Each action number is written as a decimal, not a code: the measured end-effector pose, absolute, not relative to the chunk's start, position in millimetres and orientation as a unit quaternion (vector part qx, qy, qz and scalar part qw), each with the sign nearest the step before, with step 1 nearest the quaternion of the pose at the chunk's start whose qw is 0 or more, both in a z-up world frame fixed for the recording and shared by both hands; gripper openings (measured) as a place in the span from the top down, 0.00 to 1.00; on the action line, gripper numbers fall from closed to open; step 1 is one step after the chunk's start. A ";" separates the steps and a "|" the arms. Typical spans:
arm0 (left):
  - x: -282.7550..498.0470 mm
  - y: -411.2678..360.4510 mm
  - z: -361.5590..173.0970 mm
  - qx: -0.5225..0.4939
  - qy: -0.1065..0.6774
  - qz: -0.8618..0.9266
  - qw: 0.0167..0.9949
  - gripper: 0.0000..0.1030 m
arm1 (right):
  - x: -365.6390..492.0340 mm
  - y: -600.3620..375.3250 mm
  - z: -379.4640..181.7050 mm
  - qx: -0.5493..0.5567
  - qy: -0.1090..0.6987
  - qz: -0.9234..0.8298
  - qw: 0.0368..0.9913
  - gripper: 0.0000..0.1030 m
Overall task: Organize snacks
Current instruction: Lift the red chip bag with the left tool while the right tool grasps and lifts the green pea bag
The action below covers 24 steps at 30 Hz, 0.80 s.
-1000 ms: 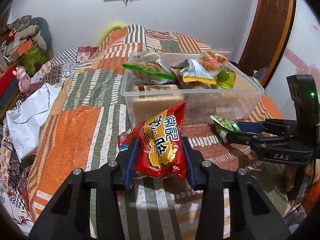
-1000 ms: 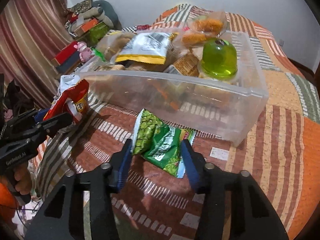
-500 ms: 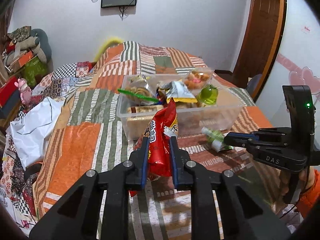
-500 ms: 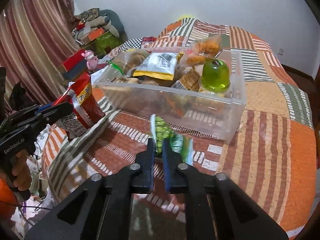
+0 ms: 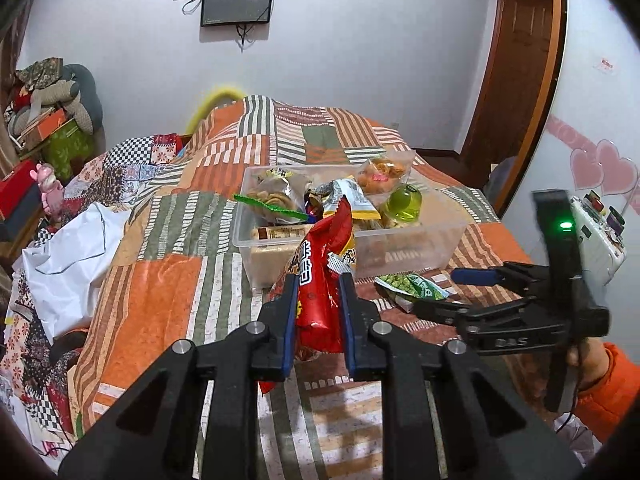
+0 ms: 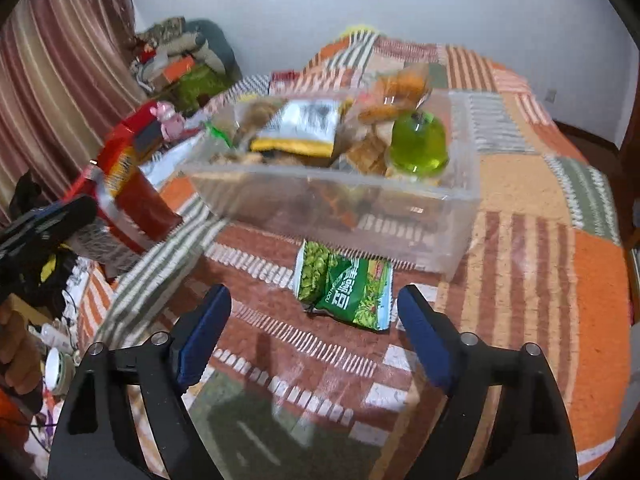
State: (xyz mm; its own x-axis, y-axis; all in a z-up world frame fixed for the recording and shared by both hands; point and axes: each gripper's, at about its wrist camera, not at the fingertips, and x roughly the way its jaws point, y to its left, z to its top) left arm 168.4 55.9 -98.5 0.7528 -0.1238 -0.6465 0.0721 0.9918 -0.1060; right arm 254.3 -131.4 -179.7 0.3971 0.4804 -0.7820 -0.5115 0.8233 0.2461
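Left claw (image 5: 318, 304) clamping red snack bag (image 5: 322, 276), holding it raised short of clear bin (image 5: 416, 244) on bed (image 5: 160, 280); right claw (image 6: 314, 320) gaping wide, empty, facing green pea packet (image 6: 348, 288) lying on bed just beside bin's front wall; step in hand: binning red bag; next likely needing lift over rim, then release.

The left gripper (image 5: 318, 296) is clamped on a red snack bag (image 5: 322, 276) held upright, while the right gripper (image 6: 314, 312) hangs with jaws spread wide, holding nothing.

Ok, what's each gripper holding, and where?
Left gripper pinches the red snack bag across its lower middle. Right gripper is open, empty.
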 end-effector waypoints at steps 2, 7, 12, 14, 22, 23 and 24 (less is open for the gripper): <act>170.4 57.0 -100.9 -0.041 0.352 -0.054 0.934 0.82 | 263.1 -124.6 -191.5 -0.015 0.479 0.295 0.826 0.19; 174.7 58.3 -106.6 -0.043 0.357 -0.054 0.932 0.82 | 275.9 -109.3 -203.8 -0.037 0.489 0.298 0.819 0.15; 179.6 59.4 -112.4 -0.051 0.362 -0.054 0.929 0.82 | 282.9 -116.3 -202.4 -0.019 0.490 0.299 0.819 0.45; 179.5 59.4 -113.9 -0.053 0.363 -0.054 0.929 0.82 | 282.2 -121.1 -202.2 -0.006 0.490 0.302 0.818 0.51; 178.4 61.2 -106.0 -0.054 0.351 -0.052 0.934 0.82 | 258.4 -132.7 -189.1 -0.024 0.462 0.313 0.829 0.59; 178.8 60.9 -103.5 -0.054 0.347 -0.052 0.935 0.82 | 255.3 -135.2 -186.5 -0.026 0.457 0.314 0.831 0.59; 178.6 60.6 -101.7 -0.055 0.345 -0.052 0.936 0.82 | 251.0 -136.2 -182.0 -0.030 0.450 0.313 0.836 0.59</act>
